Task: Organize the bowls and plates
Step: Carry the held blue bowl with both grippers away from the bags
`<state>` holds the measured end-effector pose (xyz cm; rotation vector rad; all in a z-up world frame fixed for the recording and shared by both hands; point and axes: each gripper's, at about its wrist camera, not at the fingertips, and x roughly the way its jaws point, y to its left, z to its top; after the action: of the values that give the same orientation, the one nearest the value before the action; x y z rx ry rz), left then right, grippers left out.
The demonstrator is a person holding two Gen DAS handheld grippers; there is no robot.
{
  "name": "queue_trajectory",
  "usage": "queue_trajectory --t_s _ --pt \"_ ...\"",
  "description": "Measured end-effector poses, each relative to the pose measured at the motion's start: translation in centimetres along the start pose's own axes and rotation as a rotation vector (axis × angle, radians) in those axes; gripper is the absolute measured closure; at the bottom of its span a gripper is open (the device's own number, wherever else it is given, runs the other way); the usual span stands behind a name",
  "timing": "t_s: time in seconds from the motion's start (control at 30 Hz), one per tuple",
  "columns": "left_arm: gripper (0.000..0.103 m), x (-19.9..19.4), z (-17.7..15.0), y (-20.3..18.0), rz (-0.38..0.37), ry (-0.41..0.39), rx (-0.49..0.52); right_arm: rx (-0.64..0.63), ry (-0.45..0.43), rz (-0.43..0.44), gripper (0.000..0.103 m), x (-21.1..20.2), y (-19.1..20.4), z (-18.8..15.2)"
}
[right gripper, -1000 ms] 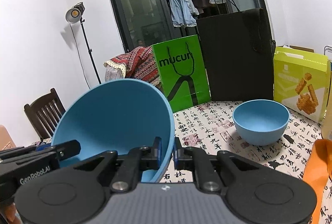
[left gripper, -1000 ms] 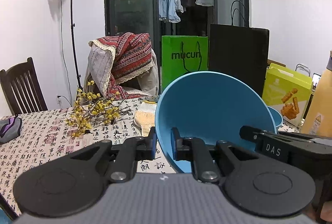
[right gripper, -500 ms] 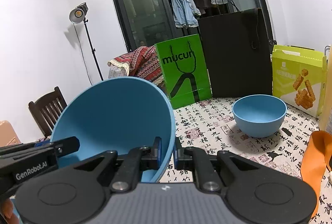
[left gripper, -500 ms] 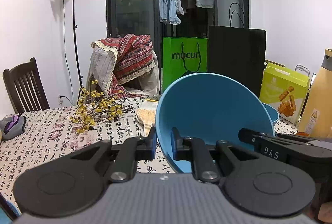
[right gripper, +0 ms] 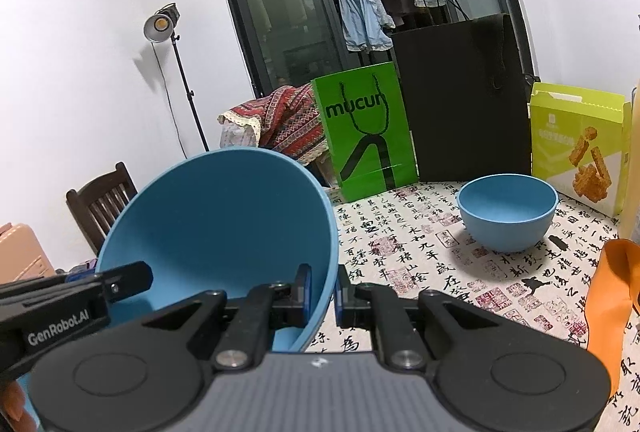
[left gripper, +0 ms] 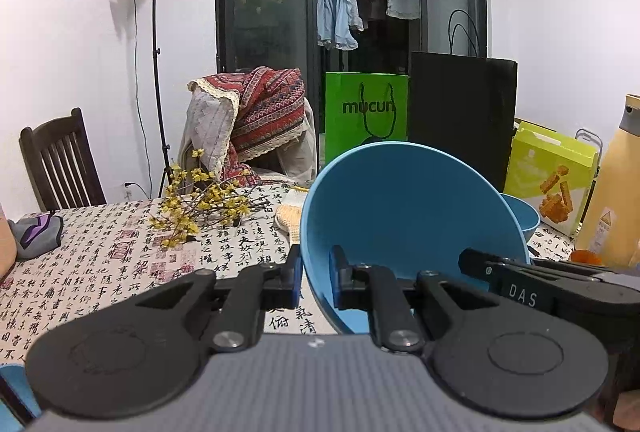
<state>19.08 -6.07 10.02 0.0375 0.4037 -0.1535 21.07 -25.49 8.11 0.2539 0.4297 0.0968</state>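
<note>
Left wrist view: left hand-held gripper (left gripper: 315,280) clamps the large blue bowl's (left gripper: 404,216) left rim, held above the table (left gripper: 100,272).

Right wrist view: right hand-held gripper (right gripper: 322,290) pinches the opposite rim. The small blue bowl (right gripper: 507,216) rests ahead-right, nearer the right hand-held gripper, probably the stacking target.

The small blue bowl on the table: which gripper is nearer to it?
Right. The right gripper pinches the big bowl's near side; the left gripper grips its far side from the small blue bowl.
</note>
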Motion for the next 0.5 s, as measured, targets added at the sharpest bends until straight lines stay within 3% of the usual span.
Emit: queue_trajectory --t_s 0.5 --pt "0.089 -2.0 -0.8 0.5 0.007 -0.016 -0.005 -0.011 -0.013 0.015 0.092 -1.3 0.7 -0.7"
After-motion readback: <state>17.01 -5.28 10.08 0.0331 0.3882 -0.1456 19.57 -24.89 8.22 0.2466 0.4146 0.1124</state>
